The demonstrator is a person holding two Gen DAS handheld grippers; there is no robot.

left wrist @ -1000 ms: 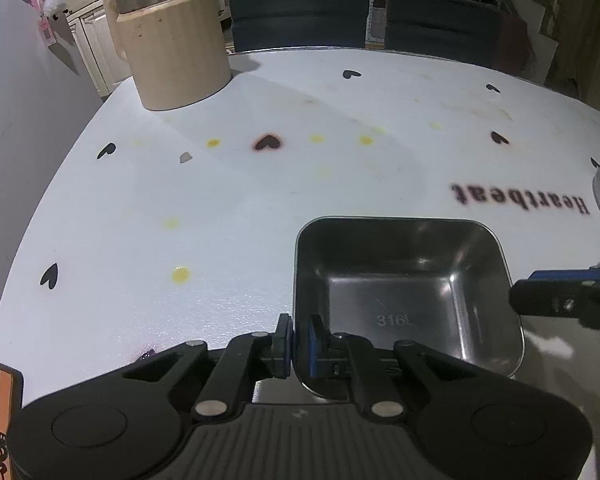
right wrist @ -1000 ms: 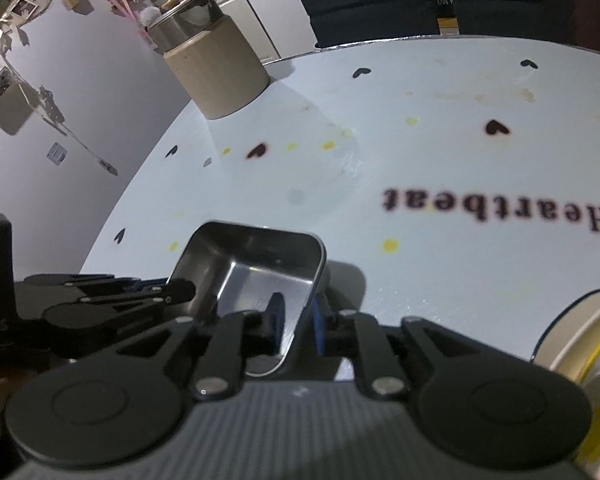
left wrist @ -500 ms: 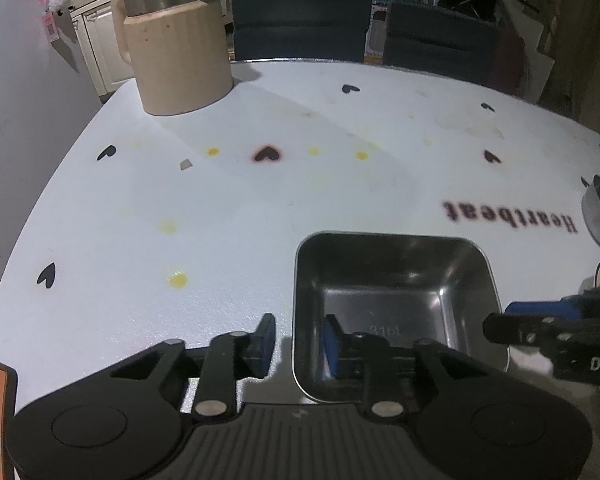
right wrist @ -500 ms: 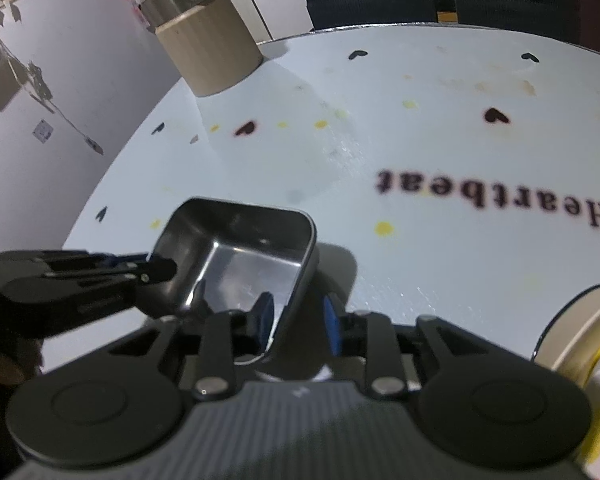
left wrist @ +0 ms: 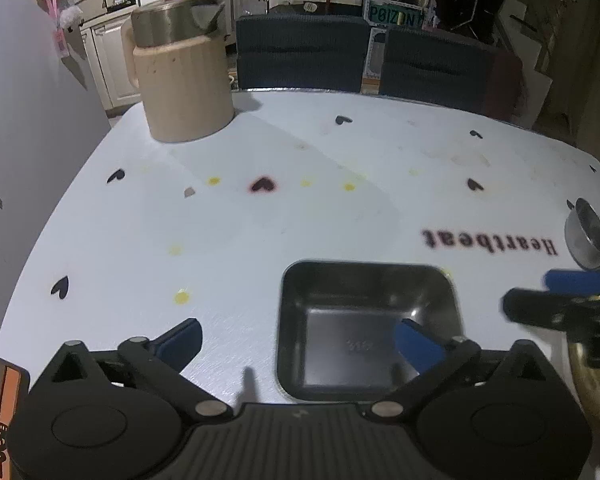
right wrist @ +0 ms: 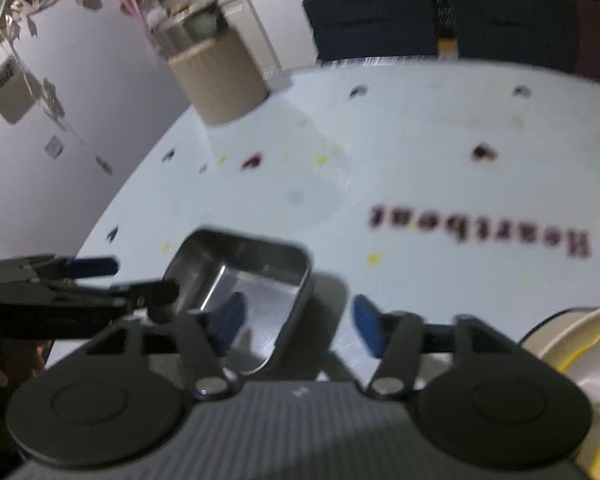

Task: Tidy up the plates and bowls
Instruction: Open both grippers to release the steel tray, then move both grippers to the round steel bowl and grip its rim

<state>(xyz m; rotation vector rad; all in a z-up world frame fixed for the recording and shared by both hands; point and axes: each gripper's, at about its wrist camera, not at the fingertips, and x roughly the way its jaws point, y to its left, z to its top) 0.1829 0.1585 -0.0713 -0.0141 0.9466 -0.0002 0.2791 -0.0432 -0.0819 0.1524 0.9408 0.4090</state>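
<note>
Now backing off from the square steel tray (left wrist: 366,320), resting flat on the table (left wrist: 260,232) just left of the "Heartbeat" print (left wrist: 490,242). Left gripper (left wrist: 298,340) and right gripper (right wrist: 298,320) both spread wide, gripping nothing. Lifting clear without nudging the rim; round steel bowl (left wrist: 588,236) waiting right of the print.

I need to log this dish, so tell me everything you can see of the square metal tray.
The square metal tray looks like stainless steel: shiny, rounded corners, raised walls, a blurred stamp on its floor. It is empty and sits upright and flat on the white table. Both open grippers straddle its rim; no contact is visible.
</note>
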